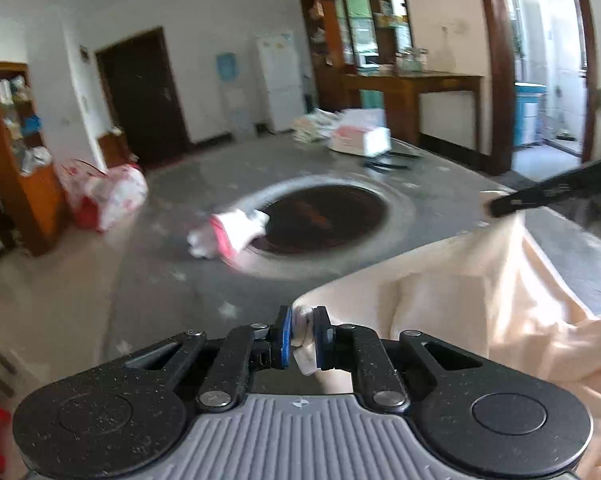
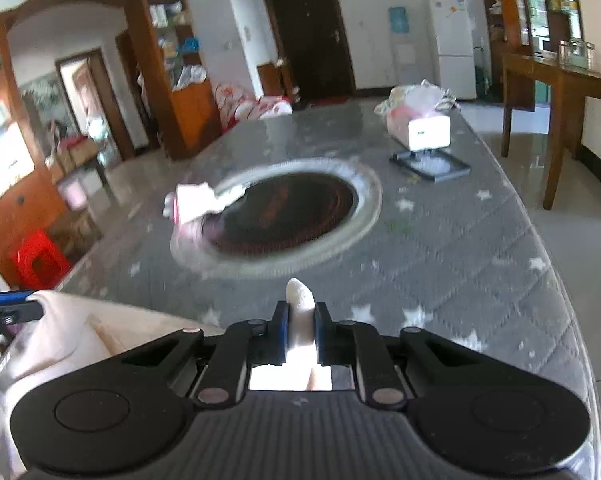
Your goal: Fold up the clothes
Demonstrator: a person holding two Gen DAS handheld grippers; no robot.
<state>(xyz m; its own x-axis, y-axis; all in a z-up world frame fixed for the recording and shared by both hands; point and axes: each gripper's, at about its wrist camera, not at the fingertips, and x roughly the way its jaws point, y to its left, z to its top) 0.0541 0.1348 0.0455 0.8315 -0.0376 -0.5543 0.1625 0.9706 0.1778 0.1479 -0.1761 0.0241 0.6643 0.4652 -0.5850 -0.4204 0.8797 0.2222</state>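
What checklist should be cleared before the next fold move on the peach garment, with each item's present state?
1. Left gripper pinching a garment edge: ok.
2. Right gripper pinching cloth: ok.
3. Cloth spanning between the two grippers without a twist: cannot tell.
4. Grey table bare just ahead of the grippers: ok.
5. Tissue pack by the round inset out of the fold path: cannot tell.

A home: fridge (image 2: 452, 40), wooden shelves (image 2: 172, 60), dining table (image 2: 440, 240)
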